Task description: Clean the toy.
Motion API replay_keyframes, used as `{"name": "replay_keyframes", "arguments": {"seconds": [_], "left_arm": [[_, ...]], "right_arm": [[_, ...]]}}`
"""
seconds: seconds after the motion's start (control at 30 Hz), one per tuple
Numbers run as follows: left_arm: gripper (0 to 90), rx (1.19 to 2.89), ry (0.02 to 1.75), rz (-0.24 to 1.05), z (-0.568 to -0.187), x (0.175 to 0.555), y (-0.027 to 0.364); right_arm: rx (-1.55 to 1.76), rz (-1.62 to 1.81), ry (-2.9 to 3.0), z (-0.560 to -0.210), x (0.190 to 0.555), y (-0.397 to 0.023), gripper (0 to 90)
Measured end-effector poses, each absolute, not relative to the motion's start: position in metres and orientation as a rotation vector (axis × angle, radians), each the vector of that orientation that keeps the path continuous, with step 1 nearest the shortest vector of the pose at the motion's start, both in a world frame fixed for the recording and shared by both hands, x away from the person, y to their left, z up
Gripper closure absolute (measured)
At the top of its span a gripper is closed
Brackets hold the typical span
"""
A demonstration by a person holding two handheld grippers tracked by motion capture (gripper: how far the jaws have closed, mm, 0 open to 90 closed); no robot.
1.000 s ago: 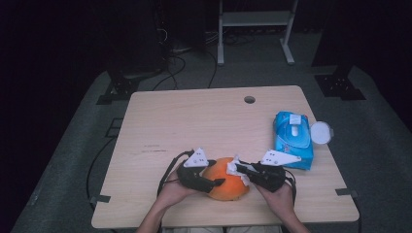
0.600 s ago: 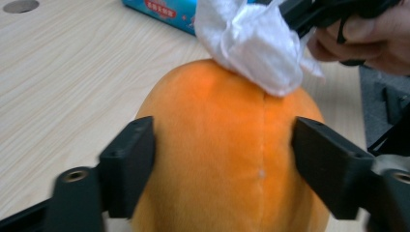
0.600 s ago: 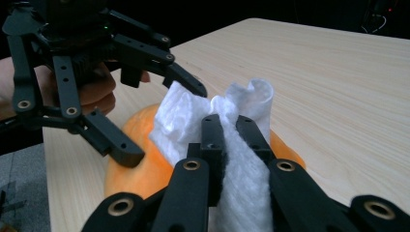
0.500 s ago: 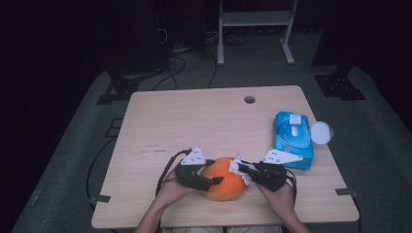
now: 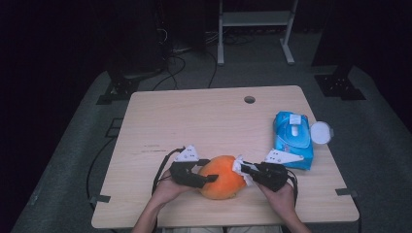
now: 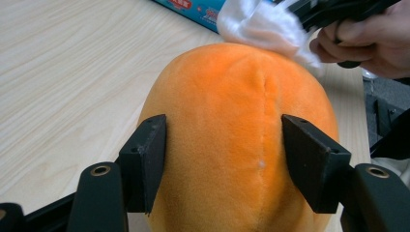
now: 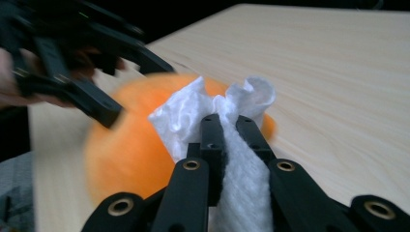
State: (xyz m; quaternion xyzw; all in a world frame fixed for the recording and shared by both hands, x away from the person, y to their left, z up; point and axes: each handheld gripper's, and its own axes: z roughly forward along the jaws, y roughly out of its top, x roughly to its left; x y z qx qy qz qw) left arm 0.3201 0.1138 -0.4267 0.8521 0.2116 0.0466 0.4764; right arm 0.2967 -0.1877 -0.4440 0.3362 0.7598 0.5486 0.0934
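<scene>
While the left gripper [image 6: 223,166] fingers have just been closing onto the round orange plush ball [image 5: 221,176], the right gripper [image 7: 229,128] fingers, clamped on a crumpled white wipe [image 7: 212,108], can wipe it steadily.

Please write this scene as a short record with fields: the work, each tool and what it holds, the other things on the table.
work: wiping an orange plush toy with a white wipe
left tool: jaws have just been closing, on both sides of the toy, pads against its plush
right tool: shut on the wipe, which touches the top of the toy
table: light wood
also on table: blue wipes pack at the right, round white lid beside it
</scene>
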Motion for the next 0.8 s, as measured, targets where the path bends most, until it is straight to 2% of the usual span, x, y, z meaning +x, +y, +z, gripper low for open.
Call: {"name": "replay_keyframes", "arguments": {"seconds": [0.23, 0.43, 0.67, 0.8], "left_arm": [[35.5, 2.062, 0.548, 0.094, -0.428, 0.325, 0.122], [35.9, 2.058, 0.555, 0.099, -0.428, 0.324, 0.121], [36.3, 2.1, 0.458, 0.152, -0.425, 0.312, 0.103], [36.3, 2.124, 0.401, 0.176, -0.423, 0.305, 0.094]], "right_arm": [[0.922, 1.682, 2.261, -0.434, 0.288, -0.18, 82.6], [0.994, 1.658, 2.278, -0.445, 0.295, -0.187, 82.6], [0.926, 1.706, 2.258, -0.431, 0.291, -0.175, 82.5], [0.978, 1.688, 2.249, -0.436, 0.297, -0.184, 82.5]]}}
